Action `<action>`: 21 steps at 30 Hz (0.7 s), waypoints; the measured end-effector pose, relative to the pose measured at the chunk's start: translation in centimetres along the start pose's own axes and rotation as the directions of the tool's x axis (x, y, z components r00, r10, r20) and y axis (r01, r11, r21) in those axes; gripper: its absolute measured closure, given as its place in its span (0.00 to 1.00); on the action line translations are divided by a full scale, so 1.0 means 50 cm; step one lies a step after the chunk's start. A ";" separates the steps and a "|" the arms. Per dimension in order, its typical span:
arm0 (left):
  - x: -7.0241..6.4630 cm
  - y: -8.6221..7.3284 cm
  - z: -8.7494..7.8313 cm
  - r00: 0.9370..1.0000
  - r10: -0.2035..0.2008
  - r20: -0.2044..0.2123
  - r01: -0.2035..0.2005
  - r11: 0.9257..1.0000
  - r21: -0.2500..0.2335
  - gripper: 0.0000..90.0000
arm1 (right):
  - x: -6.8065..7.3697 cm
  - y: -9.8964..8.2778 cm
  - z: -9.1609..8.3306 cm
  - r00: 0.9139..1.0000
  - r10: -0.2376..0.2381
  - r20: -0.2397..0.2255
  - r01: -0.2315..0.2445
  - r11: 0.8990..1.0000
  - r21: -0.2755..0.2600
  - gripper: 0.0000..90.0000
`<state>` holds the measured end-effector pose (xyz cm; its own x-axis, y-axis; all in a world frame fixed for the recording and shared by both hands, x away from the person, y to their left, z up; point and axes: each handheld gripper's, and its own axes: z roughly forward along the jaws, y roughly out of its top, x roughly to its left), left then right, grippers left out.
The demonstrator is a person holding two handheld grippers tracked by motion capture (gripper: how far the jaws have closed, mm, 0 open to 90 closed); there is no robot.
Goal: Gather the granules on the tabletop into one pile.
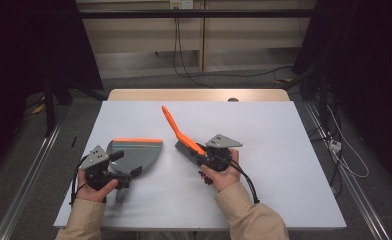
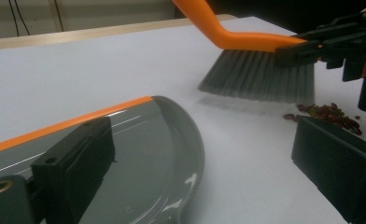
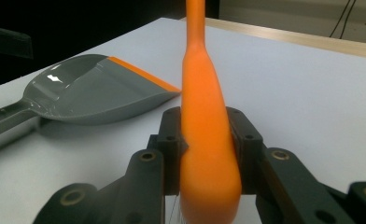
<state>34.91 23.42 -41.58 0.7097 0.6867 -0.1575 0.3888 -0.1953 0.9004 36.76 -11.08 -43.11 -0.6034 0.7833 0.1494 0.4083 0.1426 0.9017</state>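
Note:
An orange-handled brush (image 1: 176, 127) with grey bristles (image 2: 260, 77) stands tilted on the white table, its handle slanting up and away. My right gripper (image 3: 204, 126) is shut on the thick lower end of that handle. A grey dustpan (image 1: 134, 152) with an orange front lip lies flat left of the brush. My left gripper (image 1: 126, 164) hovers over the pan's rounded rear, jaws wide open, one jaw above the pan and the other above bare table. A small heap of dark red bits (image 2: 328, 114) lies just behind the bristles.
The white table top (image 1: 284, 150) has free room to the right and at the back. The dustpan's handle (image 3: 3, 121) points toward the front edge. A wooden strip (image 1: 199, 95) borders the far edge, with cables on the floor beyond.

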 end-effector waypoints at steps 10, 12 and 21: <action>0.002 0.000 -0.004 1.000 0.000 0.002 0.000 1.000 -0.003 0.06 | 0.014 -0.025 0.031 0.999 -0.044 0.002 0.044 0.999 0.009 0.79; 0.001 0.000 -0.005 1.000 -0.001 -0.001 0.001 1.000 -0.002 0.06 | 0.016 -0.029 0.020 0.998 -0.066 0.003 0.066 0.998 0.017 0.79; -0.003 0.000 -0.006 1.000 0.003 -0.001 -0.003 1.000 -0.004 0.06 | 0.018 -0.048 -0.026 0.998 -0.067 0.002 0.067 0.998 0.013 0.79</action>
<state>34.64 23.51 -41.45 0.7102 0.6869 -0.1539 0.3840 -0.1948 0.9026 34.32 -11.49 -44.61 -0.6279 0.7733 0.0877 0.3761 0.2029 0.9041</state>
